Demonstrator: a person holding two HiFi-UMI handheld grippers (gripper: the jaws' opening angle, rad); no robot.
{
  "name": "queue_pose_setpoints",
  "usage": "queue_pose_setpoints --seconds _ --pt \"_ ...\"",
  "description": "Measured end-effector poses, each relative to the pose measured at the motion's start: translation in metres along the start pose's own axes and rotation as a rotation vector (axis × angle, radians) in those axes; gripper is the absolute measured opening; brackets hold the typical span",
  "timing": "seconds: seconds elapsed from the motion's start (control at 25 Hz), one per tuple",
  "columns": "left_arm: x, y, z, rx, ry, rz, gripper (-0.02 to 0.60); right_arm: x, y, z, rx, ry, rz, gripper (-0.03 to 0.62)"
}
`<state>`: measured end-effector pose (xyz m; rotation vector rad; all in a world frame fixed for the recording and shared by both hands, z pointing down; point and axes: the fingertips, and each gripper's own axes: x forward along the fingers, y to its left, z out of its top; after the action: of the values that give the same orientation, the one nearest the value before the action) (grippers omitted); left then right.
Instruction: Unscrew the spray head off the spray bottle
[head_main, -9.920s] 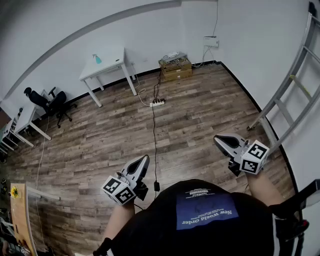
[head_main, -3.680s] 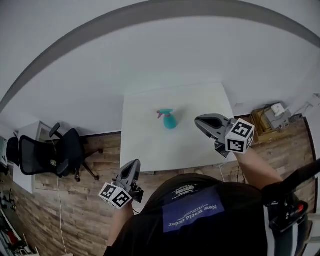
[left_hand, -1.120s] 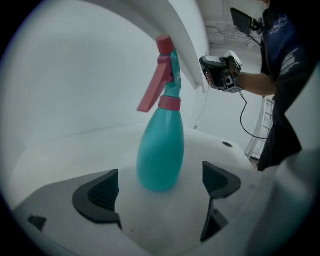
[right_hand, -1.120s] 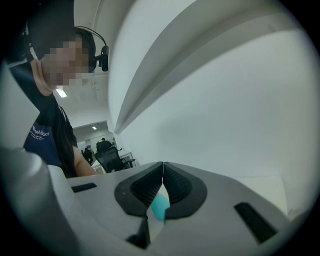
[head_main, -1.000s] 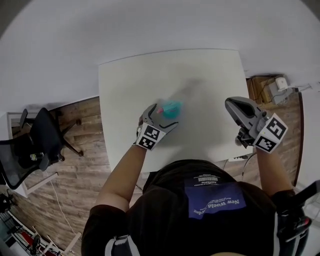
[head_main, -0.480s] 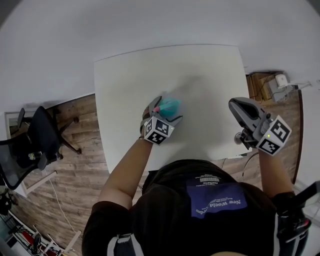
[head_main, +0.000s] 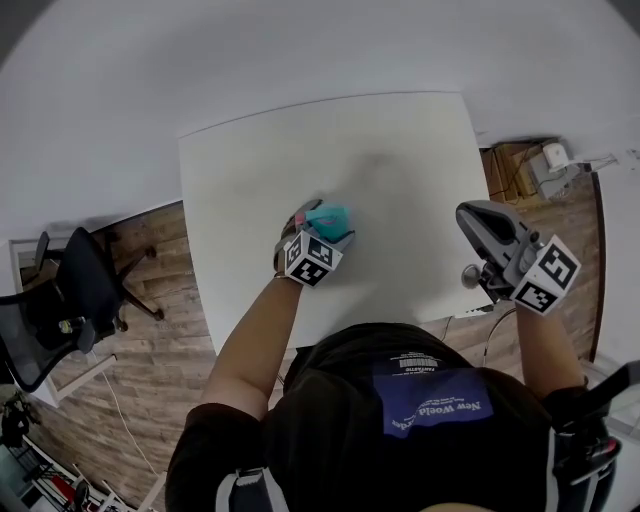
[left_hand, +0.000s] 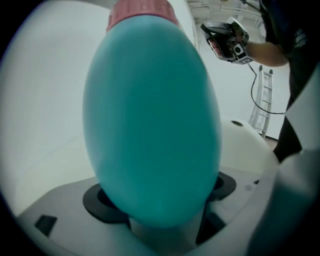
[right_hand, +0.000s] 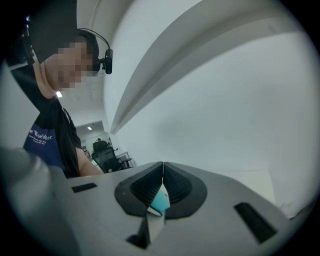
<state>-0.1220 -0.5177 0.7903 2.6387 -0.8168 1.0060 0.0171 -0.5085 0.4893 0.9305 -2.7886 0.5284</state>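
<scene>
Jaws of the left gripper (head_main: 318, 232) have just been closing and now clamp the teal spray bottle (left_hand: 152, 120) by its belly, mid-frame on the white table (head_main: 400, 150). The right gripper (head_main: 472, 213), pressed together and empty, hangs at right. With the body steadied, the pink spray head (left_hand: 142, 11) looks ready for twisting.

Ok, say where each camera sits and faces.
Head view: on the person's head, facing down at the table; torso, arms, left gripper, right gripper show.
Left gripper view: on the left gripper, along its jaws, just closing, spray bottle between them.
Right gripper view: on the right gripper, along shut jaws toward the wall; torso shows.
Head and left gripper views share the spray bottle.
</scene>
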Motion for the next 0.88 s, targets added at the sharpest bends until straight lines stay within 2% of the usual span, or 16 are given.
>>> queue_pose_setpoints --seconds 0.12,0.24,0.36,0.48,0.52,0.64,0.68,0.76,0.88 --pt "-0.007 -0.007 0.002 0.080 0.095 -0.073 0.437 -0.001 0.000 -0.001 -0.011 0.004 0.006 -0.005" --pt "-0.030 -0.012 0.018 0.238 0.190 -0.111 0.437 -0.001 0.004 -0.002 -0.028 0.014 0.027 -0.005" --pt "-0.063 -0.010 0.035 0.447 0.318 -0.092 0.437 0.000 0.016 -0.002 -0.063 0.035 0.090 -0.005" --pt "-0.099 -0.006 0.053 0.619 0.476 -0.044 0.437 0.006 0.039 -0.002 -0.135 0.087 0.206 0.002" --pt "-0.112 -0.006 0.059 0.655 0.531 -0.021 0.437 0.010 0.051 -0.003 -0.167 0.109 0.252 0.045" --pt "-0.150 -0.007 0.075 0.716 0.687 0.056 0.437 0.025 0.090 -0.009 -0.272 0.191 0.387 0.208" --pt "-0.162 -0.008 0.079 0.724 0.731 0.079 0.437 0.031 0.101 -0.012 -0.305 0.221 0.419 0.231" --pt "-0.185 -0.010 0.084 0.726 0.802 0.121 0.437 0.045 0.119 -0.017 -0.353 0.262 0.447 0.232" --pt "-0.214 -0.010 0.088 0.725 0.862 0.172 0.437 0.064 0.141 -0.016 -0.397 0.280 0.424 0.232"
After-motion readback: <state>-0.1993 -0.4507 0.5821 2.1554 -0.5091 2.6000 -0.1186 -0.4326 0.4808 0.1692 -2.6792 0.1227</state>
